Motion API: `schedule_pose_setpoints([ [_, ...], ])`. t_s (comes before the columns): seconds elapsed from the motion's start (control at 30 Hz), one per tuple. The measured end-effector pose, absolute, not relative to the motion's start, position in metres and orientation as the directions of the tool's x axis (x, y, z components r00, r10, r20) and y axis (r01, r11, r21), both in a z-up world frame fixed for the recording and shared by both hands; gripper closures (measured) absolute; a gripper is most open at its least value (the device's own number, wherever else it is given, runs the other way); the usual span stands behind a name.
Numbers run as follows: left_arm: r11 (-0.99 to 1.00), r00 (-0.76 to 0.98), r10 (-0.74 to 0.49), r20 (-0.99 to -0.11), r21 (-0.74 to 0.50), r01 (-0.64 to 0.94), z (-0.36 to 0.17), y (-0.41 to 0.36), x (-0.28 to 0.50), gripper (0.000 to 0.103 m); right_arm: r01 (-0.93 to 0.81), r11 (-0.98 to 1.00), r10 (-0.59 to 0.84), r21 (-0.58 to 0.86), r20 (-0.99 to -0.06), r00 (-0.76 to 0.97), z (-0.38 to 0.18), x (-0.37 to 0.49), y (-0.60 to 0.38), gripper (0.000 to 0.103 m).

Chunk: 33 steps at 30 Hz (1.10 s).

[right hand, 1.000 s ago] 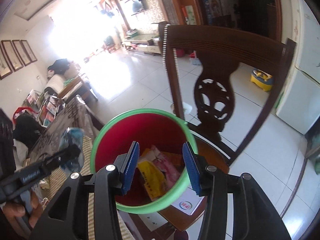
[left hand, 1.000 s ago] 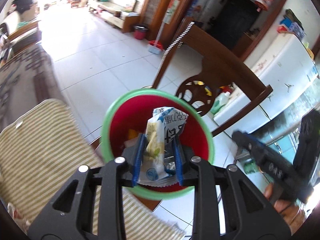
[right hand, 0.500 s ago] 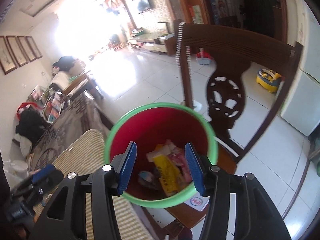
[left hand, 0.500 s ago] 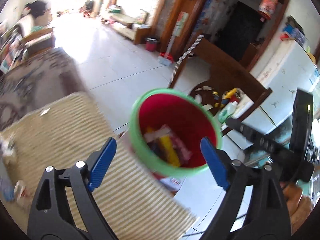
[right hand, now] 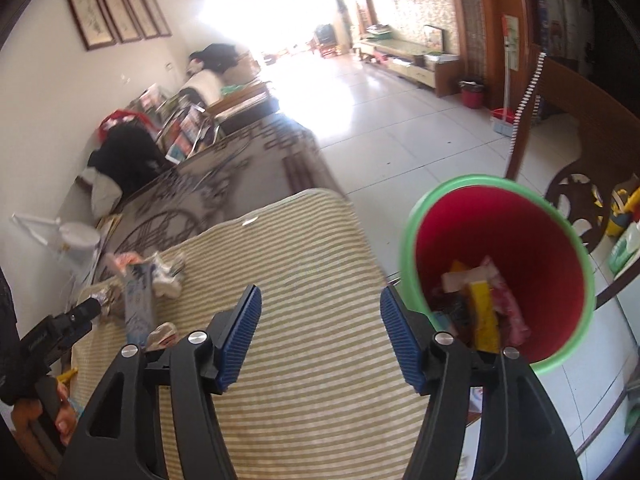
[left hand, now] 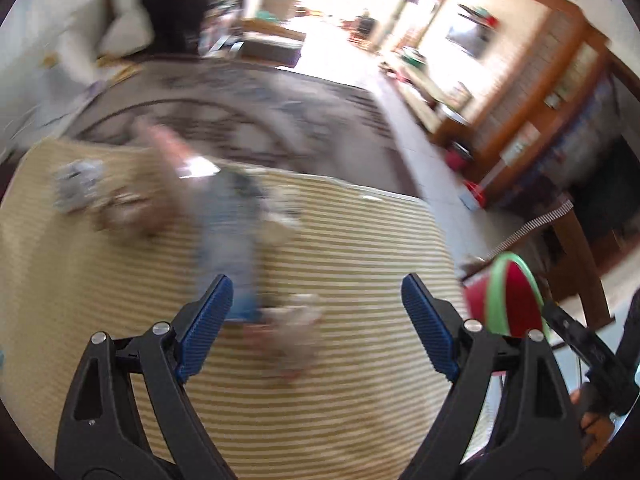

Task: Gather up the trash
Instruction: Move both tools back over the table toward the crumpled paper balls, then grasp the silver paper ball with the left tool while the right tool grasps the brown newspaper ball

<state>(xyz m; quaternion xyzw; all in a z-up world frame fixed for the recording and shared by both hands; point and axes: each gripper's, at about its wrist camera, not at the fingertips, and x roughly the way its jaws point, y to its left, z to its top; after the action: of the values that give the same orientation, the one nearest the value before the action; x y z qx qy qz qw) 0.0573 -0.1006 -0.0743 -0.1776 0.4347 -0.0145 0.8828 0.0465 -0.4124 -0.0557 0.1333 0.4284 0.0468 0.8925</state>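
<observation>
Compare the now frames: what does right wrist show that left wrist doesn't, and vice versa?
Right wrist only: the inside of the red bin with the wrappers in the bin, and the right hand-held gripper, open and empty.
Left wrist only: the left hand-held gripper, open and empty, facing blurred trash.
Both: the striped mat, the blue-and-white packet and the bin's green rim.

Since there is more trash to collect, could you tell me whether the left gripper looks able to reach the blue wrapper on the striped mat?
Probably yes: the left gripper is open with the blue wrapper right ahead on the striped mat, nothing between.
</observation>
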Motion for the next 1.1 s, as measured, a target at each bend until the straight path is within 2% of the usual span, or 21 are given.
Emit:
schedule_pose_setpoints([
  [0.17, 0.917, 0.592, -0.135, -0.795, -0.327, -0.23, -0.094, -0.03, 0.034, 0.019, -0.035, 0.963, 0.236, 0.268, -0.774, 0.587, -0.063, 0.047, -0.348, 0.039],
  [0.43, 0.9, 0.579, -0.126, -0.805, -0.339, -0.275, -0.103, 0.049, 0.0, 0.019, -0.146, 0.95, 0.312, 0.277, -0.791, 0.526, -0.071, 0.047, -0.239, 0.037],
  [0.77, 0.869, 0.57, -0.138, -0.81, -0.375, -0.322, -0.115, 0.106, -0.019, 0.019, -0.362, 0.898, 0.411, 0.25, -0.772, 0.485, -0.068, 0.092, -0.095, 0.037],
  [1.1, 0.852, 0.554, -0.13, -0.822, -0.379, -0.362, -0.124, 0.134, -0.02, 0.019, -0.428, 0.883, 0.359, 0.196, -0.868, 0.343, -0.143, 0.151, -0.001, 0.037],
])
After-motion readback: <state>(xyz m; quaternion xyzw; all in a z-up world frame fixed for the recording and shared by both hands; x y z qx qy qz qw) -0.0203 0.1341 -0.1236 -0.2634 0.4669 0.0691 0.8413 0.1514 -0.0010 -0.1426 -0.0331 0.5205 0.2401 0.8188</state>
